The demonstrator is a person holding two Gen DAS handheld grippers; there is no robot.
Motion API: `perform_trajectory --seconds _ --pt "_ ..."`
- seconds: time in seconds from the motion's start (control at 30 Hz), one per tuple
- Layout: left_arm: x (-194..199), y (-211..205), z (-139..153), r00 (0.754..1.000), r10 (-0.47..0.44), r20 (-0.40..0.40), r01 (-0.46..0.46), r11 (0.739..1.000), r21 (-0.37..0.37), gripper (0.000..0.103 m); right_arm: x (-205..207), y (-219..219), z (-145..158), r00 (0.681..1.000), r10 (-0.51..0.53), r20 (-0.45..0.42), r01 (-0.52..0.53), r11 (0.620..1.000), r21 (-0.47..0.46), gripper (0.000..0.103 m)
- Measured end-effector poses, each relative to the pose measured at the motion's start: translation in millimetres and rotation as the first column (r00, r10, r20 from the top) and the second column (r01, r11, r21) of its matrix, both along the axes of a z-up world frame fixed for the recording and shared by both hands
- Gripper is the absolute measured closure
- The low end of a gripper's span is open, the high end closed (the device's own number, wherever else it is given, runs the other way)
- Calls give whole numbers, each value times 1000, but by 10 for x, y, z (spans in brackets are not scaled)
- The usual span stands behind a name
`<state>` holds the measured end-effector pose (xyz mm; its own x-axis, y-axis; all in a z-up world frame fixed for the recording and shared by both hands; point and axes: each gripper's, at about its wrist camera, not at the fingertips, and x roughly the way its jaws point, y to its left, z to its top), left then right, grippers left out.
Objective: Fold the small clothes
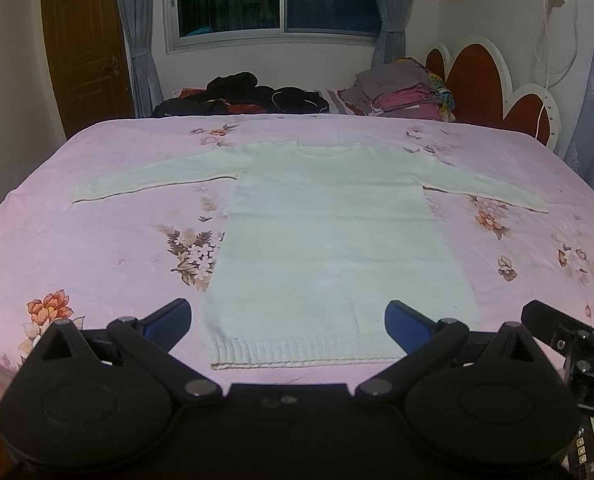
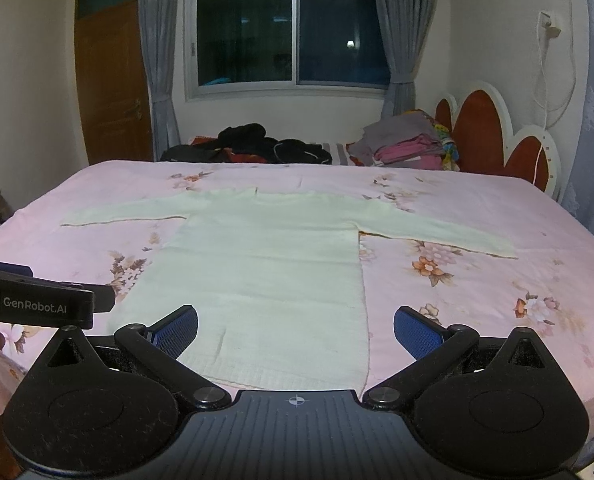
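A small pale cream knit sweater [image 1: 329,232] lies flat on the pink floral bed cover [image 1: 97,248], sleeves spread left and right, ribbed hem nearest me. It also shows in the right wrist view [image 2: 265,264]. My left gripper [image 1: 288,322] is open and empty, held just above the hem. My right gripper [image 2: 296,330] is open and empty over the hem's right half. The right gripper also shows at the left wrist view's right edge [image 1: 569,332]. The left gripper shows at the right wrist view's left edge [image 2: 45,300].
Dark clothes [image 1: 249,96] lie heaped at the bed's far side. A stack of folded grey and pink clothes [image 1: 405,92] sits at the far right by the red and white headboard [image 1: 485,84]. A window and a wooden door [image 1: 85,48] stand behind.
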<state>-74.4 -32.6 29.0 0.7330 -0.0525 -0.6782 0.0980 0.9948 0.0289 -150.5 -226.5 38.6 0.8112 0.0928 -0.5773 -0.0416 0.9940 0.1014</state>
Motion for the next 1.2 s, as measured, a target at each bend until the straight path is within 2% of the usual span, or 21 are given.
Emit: perform_trajectory --seconds 0.7,0.93,1.2 --pt "244 113 -73 1000 6 -27 -6 1000 1 0 176 65 -86 1000 -13 -24 12 1000 -7 0" --pt "451 135 -134 999 4 -45 -3 1000 9 0 339 59 -170 999 -36 -27 35 999 -41 0" --pt "815 143 -191 999 -16 -51 16 1000 7 0 658 -78 -289 994 -97 -52 96 995 -22 0"
